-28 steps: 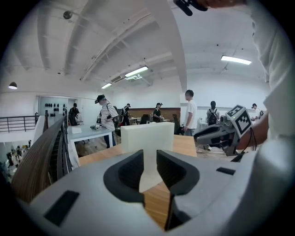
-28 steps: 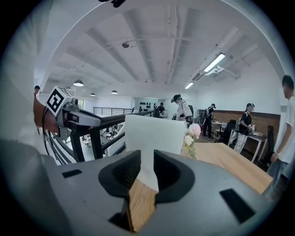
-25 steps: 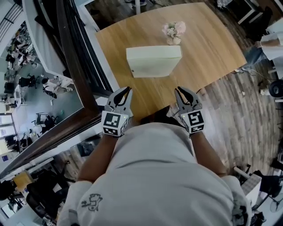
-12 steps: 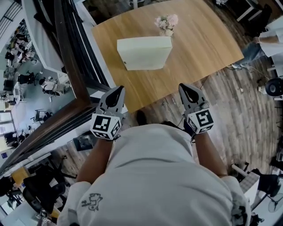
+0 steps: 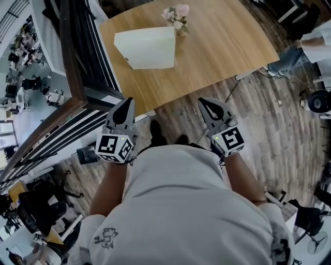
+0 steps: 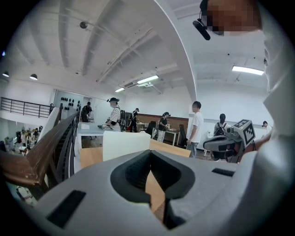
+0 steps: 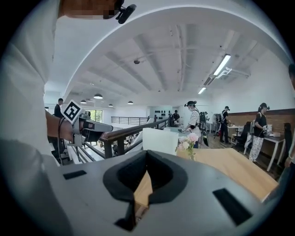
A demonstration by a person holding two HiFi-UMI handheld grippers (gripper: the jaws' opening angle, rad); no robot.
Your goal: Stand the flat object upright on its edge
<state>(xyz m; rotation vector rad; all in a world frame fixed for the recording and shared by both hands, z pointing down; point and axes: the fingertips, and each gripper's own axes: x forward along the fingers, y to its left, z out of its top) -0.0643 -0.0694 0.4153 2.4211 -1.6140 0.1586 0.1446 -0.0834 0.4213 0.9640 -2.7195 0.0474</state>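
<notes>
The flat white box (image 5: 147, 46) stands upright on its long edge on the wooden table (image 5: 217, 52), next to a small vase of pink flowers (image 5: 176, 14). It also shows in the left gripper view as the white box (image 6: 125, 145) and in the right gripper view as the white box (image 7: 160, 139) beside the flowers (image 7: 190, 142). My left gripper (image 5: 125, 106) and right gripper (image 5: 207, 103) hang over the floor, short of the table's near edge and well apart from the box. Both are shut with nothing between the jaws (image 6: 150, 156) (image 7: 147, 156).
A dark handrail with glass panels (image 5: 77, 77) runs along the table's left side, over a drop to a lower floor. Plank flooring (image 5: 269, 114) lies to the right, with a cable and a person's legs (image 5: 305, 49) at the far right. Several people stand in the background.
Both grippers have drawn back from the table's near edge towards my body and now hang over the floor. Their jaws, slightly apart at first, are shut. The box stays upright.
</notes>
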